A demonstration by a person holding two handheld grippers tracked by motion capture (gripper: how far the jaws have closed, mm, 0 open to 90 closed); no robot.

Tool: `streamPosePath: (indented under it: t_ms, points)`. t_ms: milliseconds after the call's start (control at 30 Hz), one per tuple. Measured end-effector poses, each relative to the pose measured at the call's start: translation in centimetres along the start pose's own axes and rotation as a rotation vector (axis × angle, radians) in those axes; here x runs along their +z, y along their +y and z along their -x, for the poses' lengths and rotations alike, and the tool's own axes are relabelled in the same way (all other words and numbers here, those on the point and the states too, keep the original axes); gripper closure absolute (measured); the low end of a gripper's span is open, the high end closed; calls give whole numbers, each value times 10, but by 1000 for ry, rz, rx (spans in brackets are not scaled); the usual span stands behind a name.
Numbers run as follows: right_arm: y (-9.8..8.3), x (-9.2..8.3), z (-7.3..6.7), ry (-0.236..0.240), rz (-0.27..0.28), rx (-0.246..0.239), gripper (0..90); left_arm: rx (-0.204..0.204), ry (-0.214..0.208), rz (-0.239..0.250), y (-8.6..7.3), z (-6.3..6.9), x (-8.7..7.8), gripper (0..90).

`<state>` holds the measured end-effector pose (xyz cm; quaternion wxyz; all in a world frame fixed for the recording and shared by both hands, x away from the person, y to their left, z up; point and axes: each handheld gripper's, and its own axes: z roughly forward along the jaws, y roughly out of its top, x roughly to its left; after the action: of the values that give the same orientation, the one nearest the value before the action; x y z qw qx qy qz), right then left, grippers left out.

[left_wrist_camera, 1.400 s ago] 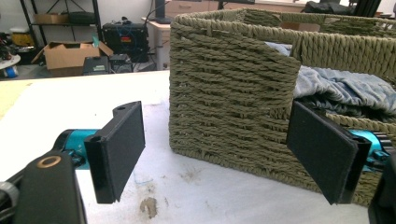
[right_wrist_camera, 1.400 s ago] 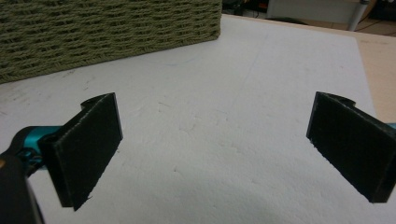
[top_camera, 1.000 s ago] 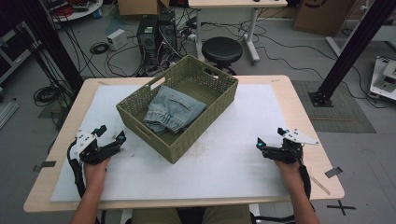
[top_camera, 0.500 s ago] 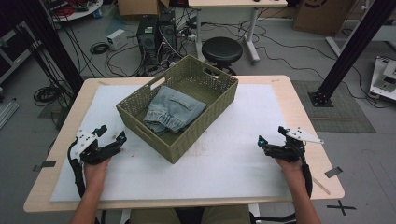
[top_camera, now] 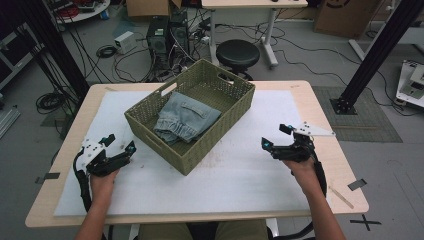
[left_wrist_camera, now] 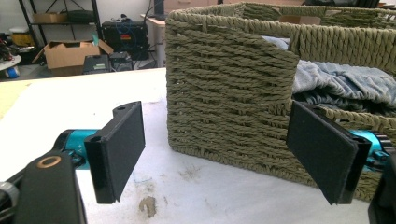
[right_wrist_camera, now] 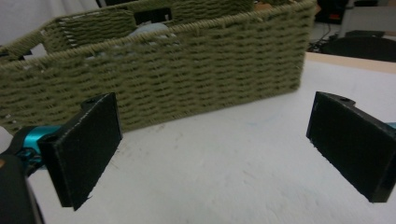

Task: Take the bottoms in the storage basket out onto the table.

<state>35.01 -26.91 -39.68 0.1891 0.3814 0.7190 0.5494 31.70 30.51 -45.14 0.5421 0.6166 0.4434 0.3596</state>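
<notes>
Jaws stood spread wide on the left gripper [top_camera: 118, 144], nothing between them, as it hovered over the white mat [top_camera: 240, 175] at the table's [top_camera: 320, 107] left side. Just to its right sat the woven basket [top_camera: 200, 155], turned at an angle — near the gripper, not touching it. In the left gripper view that basket's corner [left_wrist_camera: 229, 93] loomed straight ahead between the two black jaws, and the right-hand jaw covered part of its lower wall.

Inside the basket lay the folded jeans [top_camera: 186, 119], pale blue denim, bunched toward the near-left end and resting on the basket's floor. From the left gripper view only a rumpled strip of the jeans [left_wrist_camera: 341, 84] showed over the dipped handle edge; the rest sat behind the weave. From the right gripper view even less came through — a sliver of denim [right_wrist_camera: 149, 30] above the rim, soft and blurred.

Over on the right, the right gripper [top_camera: 276, 136] hung above the mat with its jaws parted just as wide and empty, well apart from the basket's right wall [right_wrist_camera: 187, 79]. Both hands came in from the bottom edge, forearms cut off by the frame.
</notes>
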Motion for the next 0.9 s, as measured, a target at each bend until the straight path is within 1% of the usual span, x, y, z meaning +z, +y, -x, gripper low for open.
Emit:
streamPosePath:
  t_ms: [33, 67, 100, 233, 267, 300, 367, 533, 633, 700, 833, 900]
  points:
    - [6, 4, -2, 13, -7, -12, 31, -1, 0, 2, 0, 0, 0, 196]
    - [17, 10, -6, 36, -9, -31, 31, 1, -1, 0, 0, 0, 0, 196]
    - [17, 10, -6, 36, -9, -31, 31, 0, 0, 1, 0, 0, 0, 196]
    - [40, 23, -14, 84, -12, -60, 31, -2, -2, 3, 0, 0, 0, 196]
    - [51, 31, -18, 100, -16, -78, 31, -5, -2, 4, 0, 0, 0, 196]
    - [51, 31, -18, 100, -16, -78, 31, -7, -1, 4, 0, -1, 0, 196]
    - [61, 39, -22, 114, -22, -103, 31, -10, -3, 4, 0, -1, -1, 196]
    - [83, 62, -33, 140, -52, -149, 31, -15, -6, 6, 0, -1, -2, 196]
    - [95, 77, -40, 168, -63, -170, 31, -13, -8, 6, 0, -1, -2, 196]
    - [101, 84, -42, 185, -66, -171, 31, -7, -9, 5, 0, -1, -3, 196]
    - [113, 101, -49, 209, -73, -188, 31, -3, -12, 5, 0, 0, -3, 196]
    - [118, 110, -52, 222, -88, -194, 31, 1, -13, 4, -1, 0, -4, 196]
